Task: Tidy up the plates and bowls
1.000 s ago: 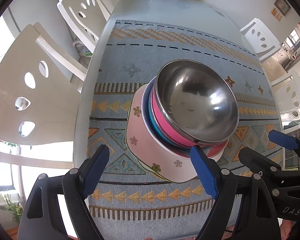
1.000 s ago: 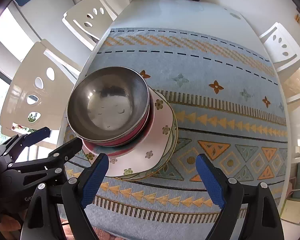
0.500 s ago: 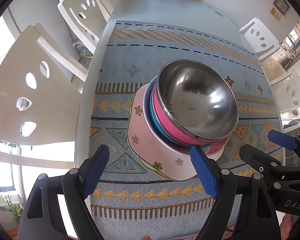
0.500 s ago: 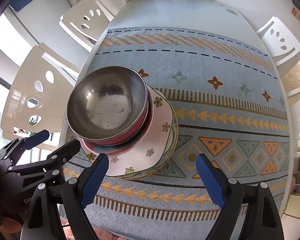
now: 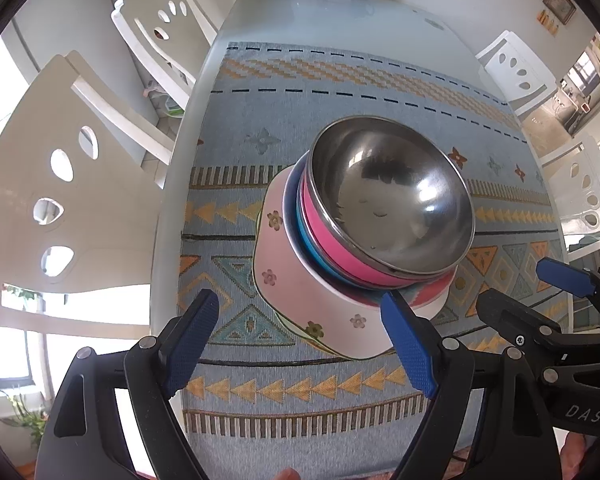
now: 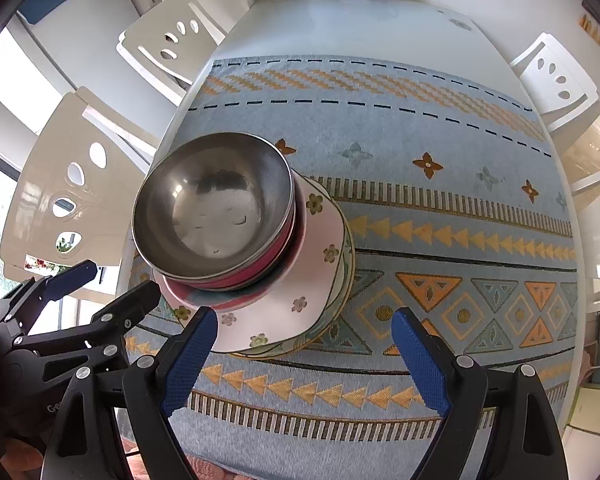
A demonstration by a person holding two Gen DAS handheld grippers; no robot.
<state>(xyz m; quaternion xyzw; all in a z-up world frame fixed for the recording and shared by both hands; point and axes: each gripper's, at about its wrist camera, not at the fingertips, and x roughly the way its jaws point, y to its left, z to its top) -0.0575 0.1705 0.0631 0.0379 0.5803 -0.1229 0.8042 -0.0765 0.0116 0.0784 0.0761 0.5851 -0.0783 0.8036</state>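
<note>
Both hand-held grippers, left [image 5: 300, 340] and right [image 6: 304, 356], gape empty; steel bowl [image 5: 392, 196] hides the stacked bowls beneath

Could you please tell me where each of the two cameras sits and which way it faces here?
Left wrist: on the left gripper, aimed steeply down at the steel bowl; its open blue pads frame the view, right gripper alongside.
Right wrist: on the right gripper, also steeply down, bowl stack at left; open pads, left gripper alongside.
Shared: the bowl stack, pink floral plate, patterned cloth.
</note>
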